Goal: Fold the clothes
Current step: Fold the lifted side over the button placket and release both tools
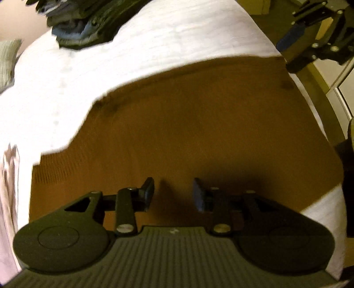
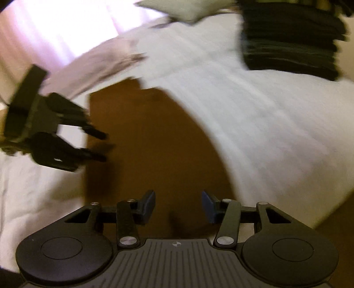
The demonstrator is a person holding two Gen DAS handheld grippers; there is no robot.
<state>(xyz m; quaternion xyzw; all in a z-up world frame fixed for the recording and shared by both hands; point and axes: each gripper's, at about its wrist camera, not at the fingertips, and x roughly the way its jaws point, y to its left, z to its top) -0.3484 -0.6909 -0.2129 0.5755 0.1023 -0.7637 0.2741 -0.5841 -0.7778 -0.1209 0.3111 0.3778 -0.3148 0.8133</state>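
Nearest the left wrist camera, the left gripper point(image 1: 173, 192) hangs over a brown garment point(image 1: 188, 124) with its jaws apart and nothing between the 2 pads; only its own shadow falls on the cloth below. The right gripper point(image 2: 178, 205), seen from its own camera, also stands with jaws parted and empty above the same brown garment point(image 2: 154, 144).

The garment lies spread flat on a white bedcover point(image 1: 110, 66), its near edge under both grippers and its far edge ragged against the white. In the left view the right gripper point(image 1: 314, 37) shows at the upper right, beyond the garment's far corner. In the right view the left gripper point(image 2: 104, 146) reaches in from the left, its fingertips at the garment's left edge, jaws apart.

Farther off, a pale pink cloth point(image 2: 93, 66) lies beside the garment's far left corner. Beyond that, a stack of dark folded clothes point(image 2: 292, 42) sits on the bedcover at the far side, well apart from the garment, and a pale cushion point(image 2: 177, 11) lies at the far edge. Both views are blurred; no writing can be read.
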